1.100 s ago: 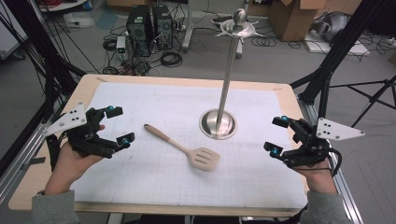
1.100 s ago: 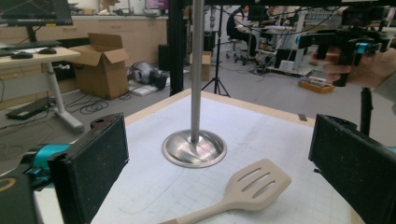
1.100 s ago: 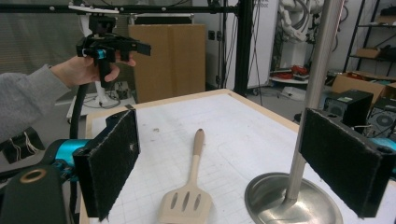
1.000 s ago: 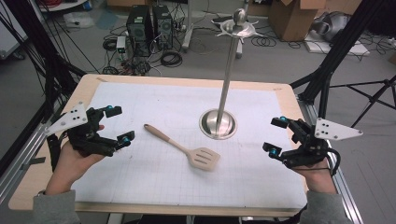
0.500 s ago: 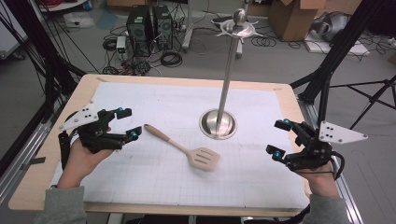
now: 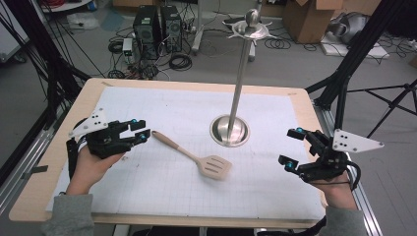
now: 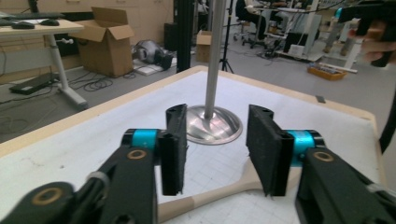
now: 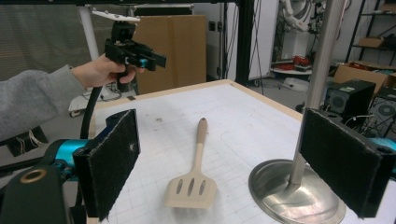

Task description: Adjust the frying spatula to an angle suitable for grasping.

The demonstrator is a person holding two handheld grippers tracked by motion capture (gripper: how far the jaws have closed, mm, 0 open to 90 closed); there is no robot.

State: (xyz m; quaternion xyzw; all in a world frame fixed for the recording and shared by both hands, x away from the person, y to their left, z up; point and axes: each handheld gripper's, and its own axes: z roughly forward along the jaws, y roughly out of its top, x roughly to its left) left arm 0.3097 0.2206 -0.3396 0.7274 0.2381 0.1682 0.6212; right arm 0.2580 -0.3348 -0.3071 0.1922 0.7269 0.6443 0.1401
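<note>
Spatula lying flat mid-counter, both grippers apart from it.

The spatula [image 6: 195, 154] lies free, handle far-left, slotted blade near-right; the steel stand [image 6: 230, 129] rises just beyond. The left gripper [image 6: 139, 130], fingers narrowly parted, hovers at the handle tip; the right gripper [image 6: 294, 148], fingers wide, hangs well right.

A beige slotted spatula [image 6: 194, 157] lay flat on the white tabletop [image 6: 162, 196], handle pointing toward the far left, its blade near the person's side.
</note>
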